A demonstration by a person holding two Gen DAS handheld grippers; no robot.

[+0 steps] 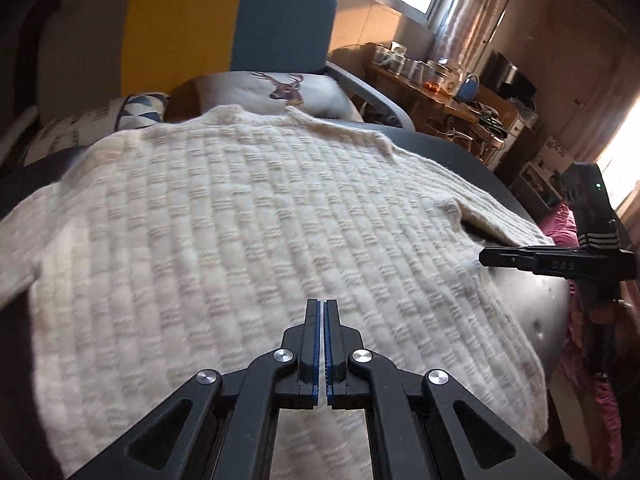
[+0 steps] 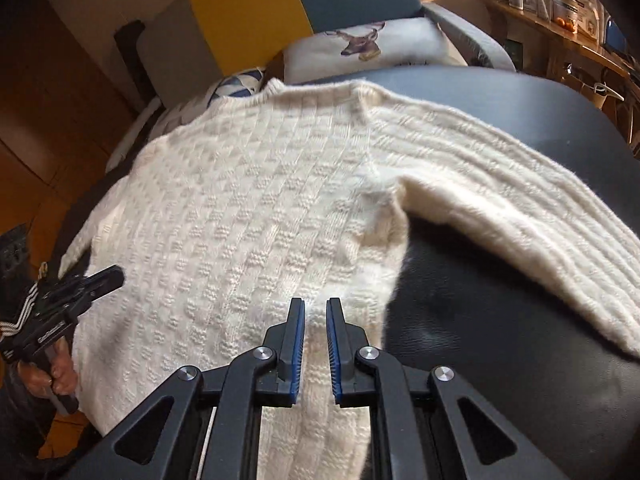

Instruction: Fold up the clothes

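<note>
2 grippers hang over 1 cream knit sweater [image 1: 248, 216] spread flat on a dark table [image 2: 520, 280], collar away from the person. Its right sleeve [image 2: 500, 200] runs long and diagonal off to the right. The right gripper [image 2: 316, 308], jaws narrowly parted and empty, is nearer that sleeve; the left gripper [image 1: 321, 308], pressed closed on nothing, sits mid-body.
</note>
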